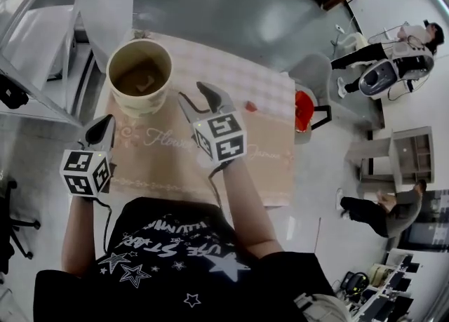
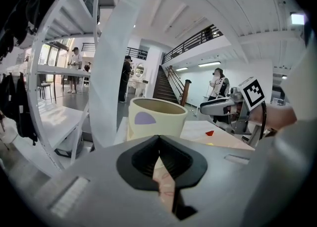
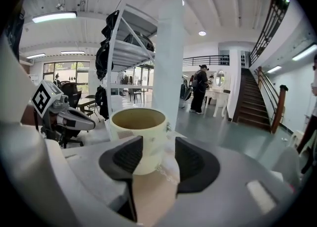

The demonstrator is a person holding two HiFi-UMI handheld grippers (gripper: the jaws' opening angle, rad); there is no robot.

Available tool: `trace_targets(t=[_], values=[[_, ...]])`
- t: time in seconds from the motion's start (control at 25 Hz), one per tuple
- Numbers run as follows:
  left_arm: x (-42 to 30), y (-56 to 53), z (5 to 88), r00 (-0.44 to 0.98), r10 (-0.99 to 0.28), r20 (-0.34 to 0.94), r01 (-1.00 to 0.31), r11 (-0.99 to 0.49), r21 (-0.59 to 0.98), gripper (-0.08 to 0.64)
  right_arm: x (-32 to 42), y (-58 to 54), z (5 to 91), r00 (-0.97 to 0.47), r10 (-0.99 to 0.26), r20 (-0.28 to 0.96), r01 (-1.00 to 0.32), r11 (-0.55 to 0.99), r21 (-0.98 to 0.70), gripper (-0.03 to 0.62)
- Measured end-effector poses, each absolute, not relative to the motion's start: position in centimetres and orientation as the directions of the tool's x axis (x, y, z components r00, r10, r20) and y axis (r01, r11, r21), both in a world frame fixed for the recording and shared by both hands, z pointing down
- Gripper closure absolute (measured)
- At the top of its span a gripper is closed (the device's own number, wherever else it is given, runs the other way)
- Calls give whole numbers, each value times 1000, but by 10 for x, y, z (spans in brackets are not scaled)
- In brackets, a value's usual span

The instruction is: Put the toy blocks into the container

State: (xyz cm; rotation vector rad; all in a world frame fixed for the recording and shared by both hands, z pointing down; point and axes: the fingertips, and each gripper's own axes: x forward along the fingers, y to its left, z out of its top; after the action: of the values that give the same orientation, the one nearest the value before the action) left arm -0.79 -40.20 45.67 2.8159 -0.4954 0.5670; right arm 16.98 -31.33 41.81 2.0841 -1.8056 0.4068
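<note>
Red toy block [image 1: 250,106] is being seen lying on counter [image 1: 277,173], right of container [image 1: 139,75], well apart from it.
Block is being judged small, light, rigid, likely smooth; pinching across opposite flat faces is being advised.
Left hand-held gripper [image 2: 158,138] is being held closed, empty.
Right hand-held gripper [image 3: 159,142] is being held wide, empty.
Cursive "Flower" is being read on cloth [image 1: 238,68]; rest illegible.

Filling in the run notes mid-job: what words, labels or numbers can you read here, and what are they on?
"Flower": script print on the tablecloth.
Second script word, further right on the same cloth: too blurred to read.
White lettering among stars on the person's black shirt: upside down and creased, not reliably readable.
Marker cubes: black-and-white square patterns only, no letters or numbers.
</note>
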Motion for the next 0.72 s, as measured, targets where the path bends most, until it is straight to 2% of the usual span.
trace_targets(t=[0.4,0.48,0.72], values=[[58,-333,450,881,-240,408,-315,-940,127,551,236,-230,441,205,-856,475,-978,-202,60,387],[67,-322,449,880,-236,413,-310,-943,123,551,250,-216,443,228,-852,470,-972,-231,53,426],[95,-295,450,876,-226,426,-299,-947,114,551,292,-175,461,298,-818,491,-947,-319,45,440]])
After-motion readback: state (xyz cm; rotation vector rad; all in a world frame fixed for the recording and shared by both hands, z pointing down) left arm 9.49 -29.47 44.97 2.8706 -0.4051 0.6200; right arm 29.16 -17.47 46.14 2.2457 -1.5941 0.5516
